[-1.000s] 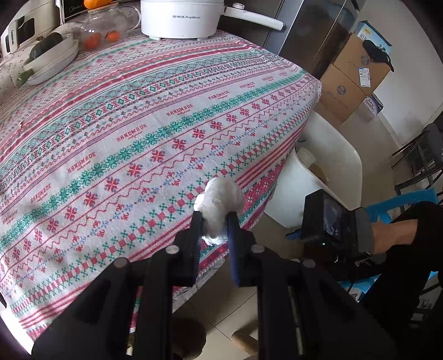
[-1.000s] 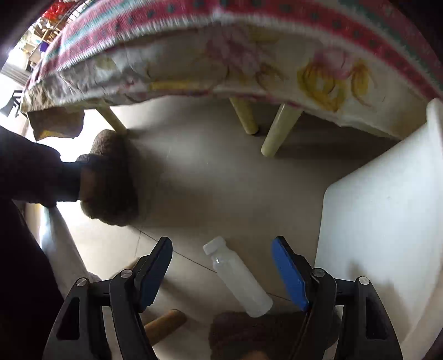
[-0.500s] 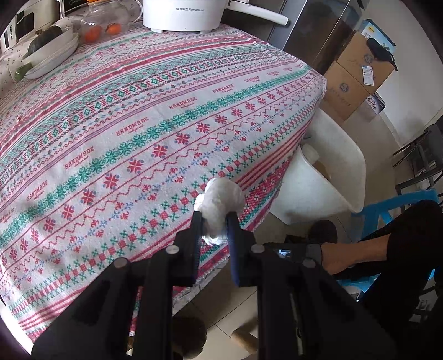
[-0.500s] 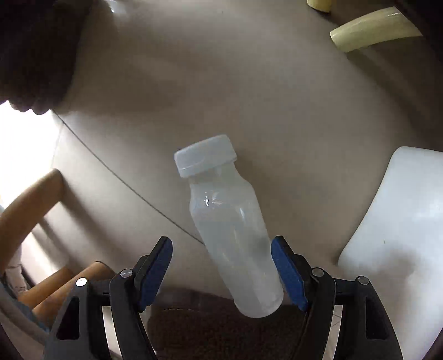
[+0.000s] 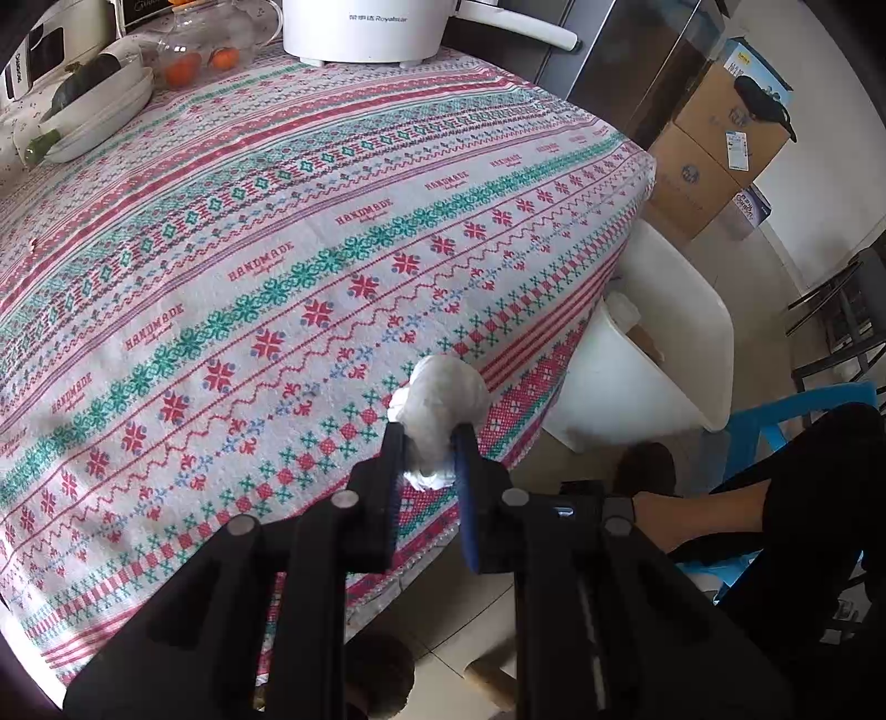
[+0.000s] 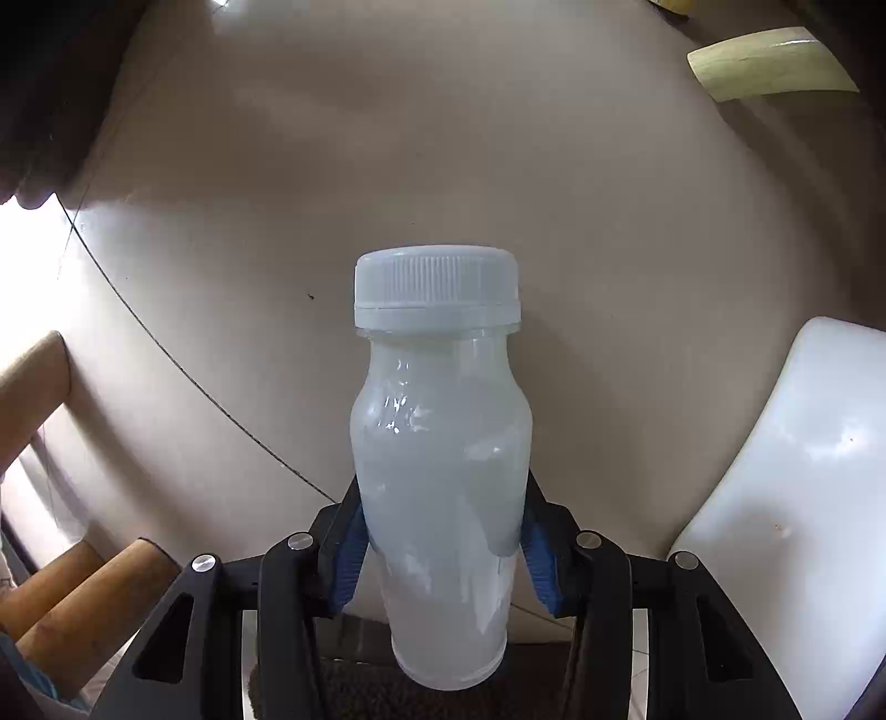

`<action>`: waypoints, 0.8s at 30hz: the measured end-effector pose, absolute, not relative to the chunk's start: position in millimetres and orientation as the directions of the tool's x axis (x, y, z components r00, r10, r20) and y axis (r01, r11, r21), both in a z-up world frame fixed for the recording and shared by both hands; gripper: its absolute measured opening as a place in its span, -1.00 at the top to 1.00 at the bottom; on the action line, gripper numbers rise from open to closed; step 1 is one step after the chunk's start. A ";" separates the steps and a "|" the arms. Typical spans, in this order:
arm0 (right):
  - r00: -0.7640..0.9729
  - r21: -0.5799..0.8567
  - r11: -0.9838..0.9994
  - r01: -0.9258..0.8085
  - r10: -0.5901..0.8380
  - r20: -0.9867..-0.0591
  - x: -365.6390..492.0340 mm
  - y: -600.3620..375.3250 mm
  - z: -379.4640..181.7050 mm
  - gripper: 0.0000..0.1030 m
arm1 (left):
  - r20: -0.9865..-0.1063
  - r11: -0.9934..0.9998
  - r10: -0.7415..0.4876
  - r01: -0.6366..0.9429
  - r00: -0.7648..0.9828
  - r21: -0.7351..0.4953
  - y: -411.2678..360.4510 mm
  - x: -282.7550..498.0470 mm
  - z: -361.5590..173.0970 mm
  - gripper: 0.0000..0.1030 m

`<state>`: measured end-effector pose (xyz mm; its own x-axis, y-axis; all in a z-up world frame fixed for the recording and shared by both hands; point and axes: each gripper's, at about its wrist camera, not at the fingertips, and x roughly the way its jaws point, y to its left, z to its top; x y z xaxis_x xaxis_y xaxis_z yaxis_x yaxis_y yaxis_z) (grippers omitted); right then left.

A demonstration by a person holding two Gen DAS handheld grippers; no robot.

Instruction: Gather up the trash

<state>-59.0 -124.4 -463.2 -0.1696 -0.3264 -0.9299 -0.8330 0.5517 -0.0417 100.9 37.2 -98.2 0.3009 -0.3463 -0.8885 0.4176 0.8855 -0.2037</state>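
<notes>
My left gripper (image 5: 429,443) is shut on a crumpled white paper wad (image 5: 446,393), held just above the near edge of the patterned tablecloth (image 5: 277,249). In the right wrist view a cloudy plastic bottle (image 6: 437,421) with a white screw cap lies on the beige floor tiles, cap pointing away. My right gripper (image 6: 442,498) straddles its lower body. Its jaws are closing, and both blue pads touch the bottle's sides. A white trash bin (image 5: 664,360) stands on the floor by the table's right edge, with some scraps inside.
A white cooker (image 5: 360,27), a glass bowl of oranges (image 5: 199,61) and a dish of vegetables (image 5: 94,111) sit at the table's far side. Cardboard boxes (image 5: 714,138) and a blue chair (image 5: 803,410) stand to the right. The bin's wall (image 6: 786,498) and wooden legs (image 6: 83,598) flank the bottle.
The right gripper dropped toward the floor and rolled until the bottle lay straight between its jaws, which then narrowed onto it. The left gripper and its wad stayed put.
</notes>
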 end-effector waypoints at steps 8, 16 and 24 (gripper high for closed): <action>-0.075 -0.046 0.614 -0.788 -0.170 -0.983 -47.2 -99.1 -373.0 0.04 | -0.863 0.888 -0.355 0.418 0.360 -0.191 44.4 102.2 -80.8 0.62; 0.091 -0.063 0.648 -0.759 0.009 -0.996 -38.9 -80.7 -250.5 0.04 | -0.820 0.902 -0.361 0.391 0.444 -0.185 55.3 104.5 -55.5 0.62; 0.310 -0.105 0.778 -0.620 0.120 -0.943 -11.0 -103.2 -128.2 0.04 | -0.787 0.896 -0.374 0.410 0.490 -0.171 40.7 104.9 -39.0 0.62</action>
